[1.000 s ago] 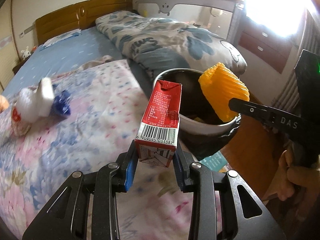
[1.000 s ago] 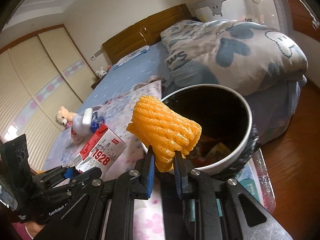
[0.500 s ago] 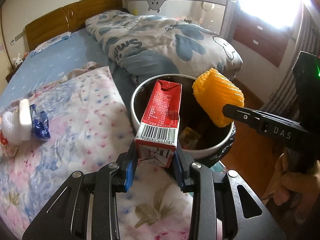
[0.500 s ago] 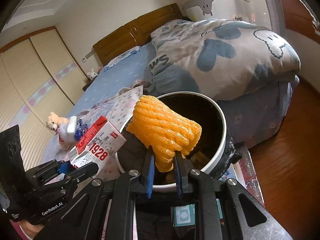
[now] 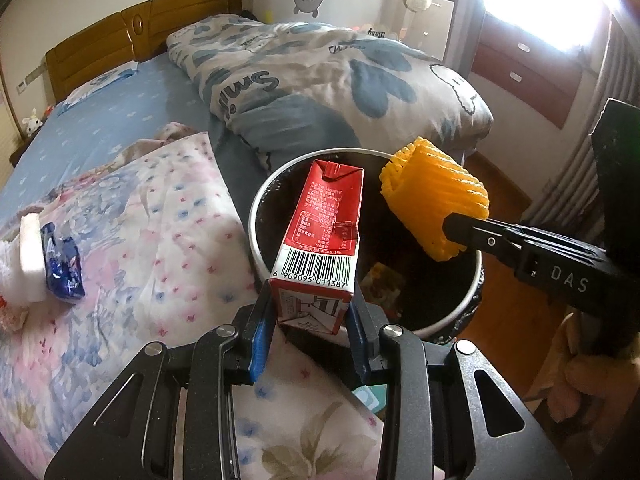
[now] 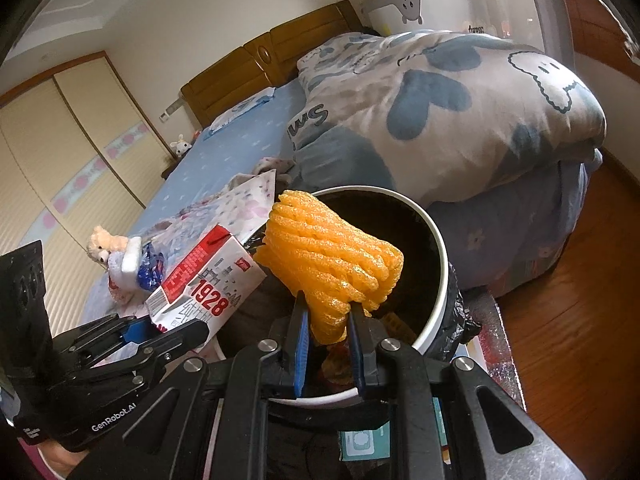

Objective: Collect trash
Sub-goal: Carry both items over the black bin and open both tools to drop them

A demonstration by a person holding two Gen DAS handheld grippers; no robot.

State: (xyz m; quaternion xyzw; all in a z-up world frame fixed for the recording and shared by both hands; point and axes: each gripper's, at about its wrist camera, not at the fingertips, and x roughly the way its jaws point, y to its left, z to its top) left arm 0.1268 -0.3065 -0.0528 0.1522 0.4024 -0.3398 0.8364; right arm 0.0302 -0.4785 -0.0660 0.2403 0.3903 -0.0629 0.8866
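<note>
We gripped a red milk carton (image 5: pixel 320 240) by its base in our left hand-held gripper (image 5: pixel 311 334), blue pads pressed against both sides, the carton standing upright over the near rim of the trash bin (image 5: pixel 460 308). Our right hand-held gripper (image 6: pixel 329 340) was closed on an orange foam net (image 6: pixel 332 268), pinching its lower end and holding it above the bin's dark opening. The white-rimmed bin, lined with a black bag, stood just beside the bed (image 5: pixel 120 128) and already contained some wrappers. On the floral sheet (image 5: pixel 160 248) farther left lay a blue wrapper (image 5: pixel 62 264) next to a white foam piece (image 5: pixel 30 252).
</note>
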